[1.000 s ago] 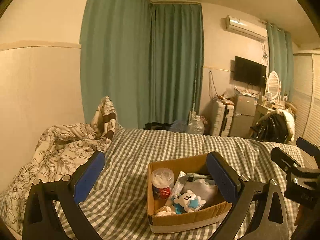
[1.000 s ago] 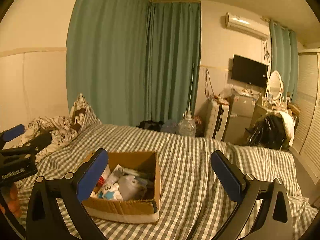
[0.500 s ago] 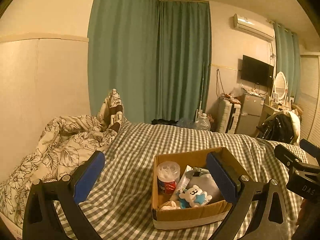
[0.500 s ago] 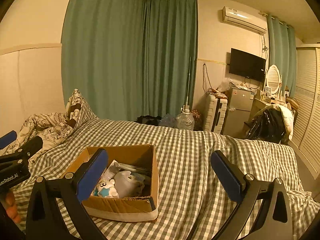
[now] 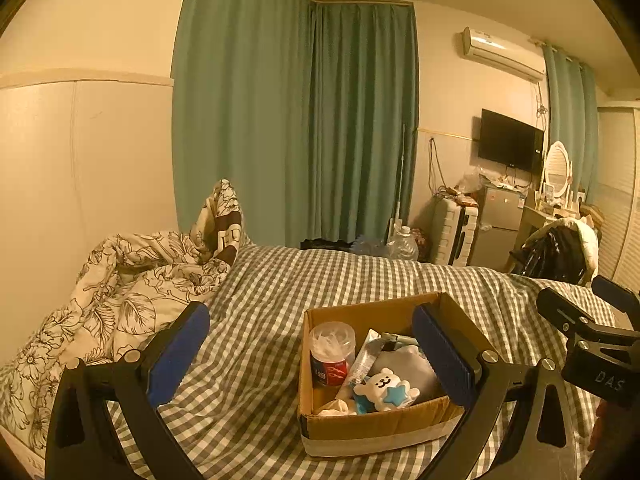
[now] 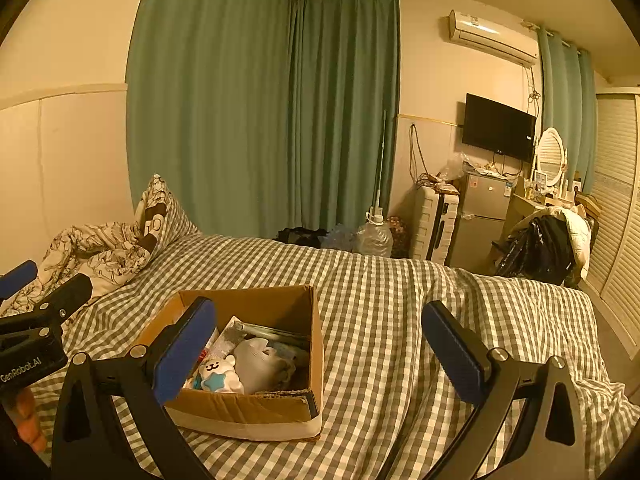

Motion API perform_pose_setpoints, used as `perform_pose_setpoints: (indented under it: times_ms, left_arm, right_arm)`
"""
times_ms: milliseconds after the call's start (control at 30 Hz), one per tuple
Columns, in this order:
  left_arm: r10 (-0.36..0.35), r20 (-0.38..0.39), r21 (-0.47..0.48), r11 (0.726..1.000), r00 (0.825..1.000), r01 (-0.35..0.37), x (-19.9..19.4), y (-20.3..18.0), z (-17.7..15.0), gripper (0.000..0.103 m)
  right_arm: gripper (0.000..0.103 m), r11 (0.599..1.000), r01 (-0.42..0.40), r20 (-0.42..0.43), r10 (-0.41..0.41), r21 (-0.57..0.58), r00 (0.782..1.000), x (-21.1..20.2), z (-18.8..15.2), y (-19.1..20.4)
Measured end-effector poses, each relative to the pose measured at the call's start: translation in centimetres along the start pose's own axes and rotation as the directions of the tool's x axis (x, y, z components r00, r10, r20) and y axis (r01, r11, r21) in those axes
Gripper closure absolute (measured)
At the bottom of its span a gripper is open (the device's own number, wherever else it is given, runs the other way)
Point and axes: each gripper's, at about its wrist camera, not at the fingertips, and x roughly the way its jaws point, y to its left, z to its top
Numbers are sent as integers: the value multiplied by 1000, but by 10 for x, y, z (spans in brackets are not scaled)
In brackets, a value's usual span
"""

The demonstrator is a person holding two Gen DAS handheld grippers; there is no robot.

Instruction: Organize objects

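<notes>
An open cardboard box (image 5: pixel 372 428) sits on the checked bed; it also shows in the right wrist view (image 6: pixel 248 412). Inside are a clear plastic jar with a red label (image 5: pixel 331 354), a white bear toy with a blue star (image 5: pixel 386 390), a grey pouch (image 5: pixel 404 368) and a tube. The toy (image 6: pixel 218 374) and pouch (image 6: pixel 260 366) show in the right wrist view too. My left gripper (image 5: pixel 310 354) is open and empty, above the box's left side. My right gripper (image 6: pixel 318 354) is open and empty, to the right of the box.
A flowered duvet (image 5: pixel 132 292) and pillow (image 5: pixel 222 220) lie at the bed's left. Beyond the bed are green curtains (image 5: pixel 296 120), a water jug (image 6: pixel 374 236), a suitcase (image 6: pixel 434 224), a small fridge (image 6: pixel 482 216) and a chair with clothes (image 6: pixel 548 244).
Both views have shifted slightly. The box now sits a little nearer and more central. Both grippers stay open and empty.
</notes>
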Motion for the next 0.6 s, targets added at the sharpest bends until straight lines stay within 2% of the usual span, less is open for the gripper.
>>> perform_pose_setpoints:
  times_ms: [600]
  left_arm:
    - [-6, -15, 7, 1000, 1000, 6, 2, -3, -3, 0]
  right_arm:
    - [0, 1000, 2, -23, -3, -12, 1000, 6, -3, 7]
